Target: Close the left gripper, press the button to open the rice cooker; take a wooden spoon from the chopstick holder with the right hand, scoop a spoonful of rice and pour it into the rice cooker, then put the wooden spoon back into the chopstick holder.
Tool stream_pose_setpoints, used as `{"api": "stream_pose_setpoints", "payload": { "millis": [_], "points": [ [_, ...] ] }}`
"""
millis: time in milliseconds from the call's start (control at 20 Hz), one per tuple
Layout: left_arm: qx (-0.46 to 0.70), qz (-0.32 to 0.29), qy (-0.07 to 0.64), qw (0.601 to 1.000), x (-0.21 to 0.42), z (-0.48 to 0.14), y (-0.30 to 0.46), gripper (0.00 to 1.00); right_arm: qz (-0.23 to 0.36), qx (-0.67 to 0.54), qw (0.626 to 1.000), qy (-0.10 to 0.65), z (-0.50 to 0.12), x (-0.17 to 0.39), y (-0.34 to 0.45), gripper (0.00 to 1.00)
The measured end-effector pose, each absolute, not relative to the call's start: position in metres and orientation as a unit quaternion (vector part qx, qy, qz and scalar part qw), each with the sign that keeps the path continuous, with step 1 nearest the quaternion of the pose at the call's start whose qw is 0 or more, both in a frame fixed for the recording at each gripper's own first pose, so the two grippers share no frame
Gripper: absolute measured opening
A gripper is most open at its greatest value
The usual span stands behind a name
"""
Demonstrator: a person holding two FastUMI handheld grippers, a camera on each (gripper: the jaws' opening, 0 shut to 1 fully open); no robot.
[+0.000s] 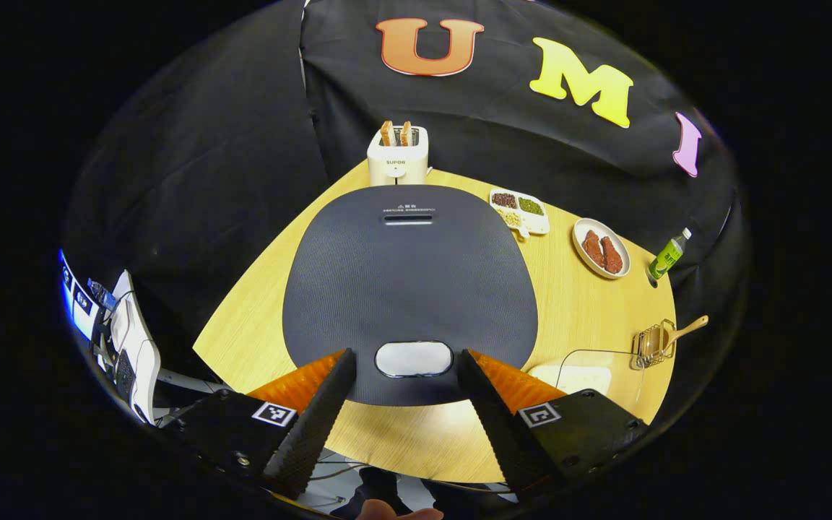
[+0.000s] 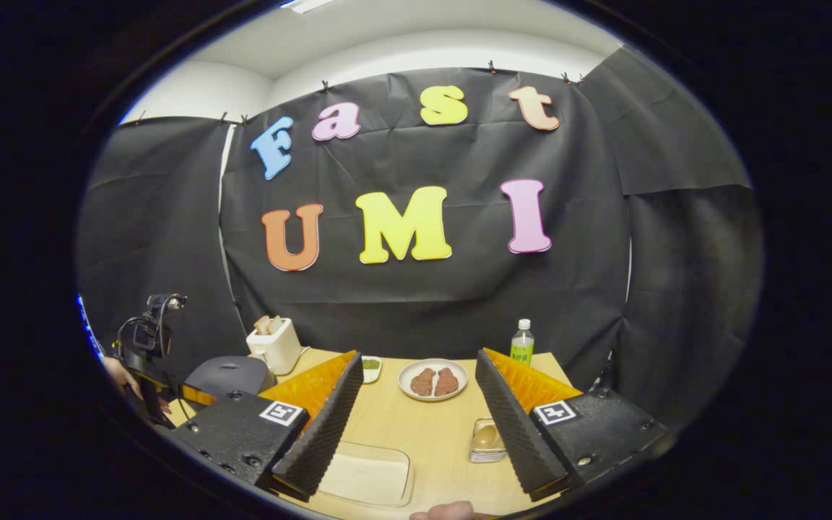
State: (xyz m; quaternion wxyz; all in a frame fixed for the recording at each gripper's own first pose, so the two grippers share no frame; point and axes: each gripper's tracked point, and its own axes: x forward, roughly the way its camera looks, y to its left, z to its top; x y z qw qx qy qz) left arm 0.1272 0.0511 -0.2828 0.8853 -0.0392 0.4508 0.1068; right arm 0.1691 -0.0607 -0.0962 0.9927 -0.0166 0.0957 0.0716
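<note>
My left gripper (image 1: 401, 375) hangs right over the rice cooker (image 1: 409, 289), fingers spread wide either side of its release button (image 1: 414, 359). Press like this and I'd straddle it. The right gripper (image 2: 416, 412) is spread too, wooden spoon (image 2: 487, 436) just ahead.

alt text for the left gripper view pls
The open left gripper hovers above the closed rice cooker, its fingers flanking the lid button. Behind on the wooden table are a toaster, a plate of meat and the chopstick holder.
</note>
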Motion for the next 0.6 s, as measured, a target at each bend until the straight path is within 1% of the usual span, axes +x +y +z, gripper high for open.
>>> {"api": "stream_pose_setpoints", "payload": {
  "millis": [50,200,350,550,600],
  "points": [
    [-0.039,0.107,0.452,0.885,0.127,-0.283,0.051,0.98,0.072,-0.017,0.993,0.097,-0.095,0.169,-0.060,1.00],
    [-0.049,0.110,0.439,0.890,0.131,-0.278,0.048,0.96,0.058,-0.015,0.993,0.098,-0.092,0.164,-0.062,1.00],
    [-0.064,0.091,0.429,0.897,0.126,-0.268,0.040,0.96,0.042,-0.024,0.995,0.089,-0.080,0.147,-0.062,1.00],
    [-0.062,0.054,0.361,0.929,0.113,-0.217,0.026,0.95,0.014,-0.028,0.998,0.060,-0.050,0.103,-0.061,0.99],
    [-0.061,0.043,0.345,0.936,0.105,-0.203,0.021,1.00,0.006,-0.028,0.998,0.052,-0.042,0.090,-0.061,1.00]
  ]
}}
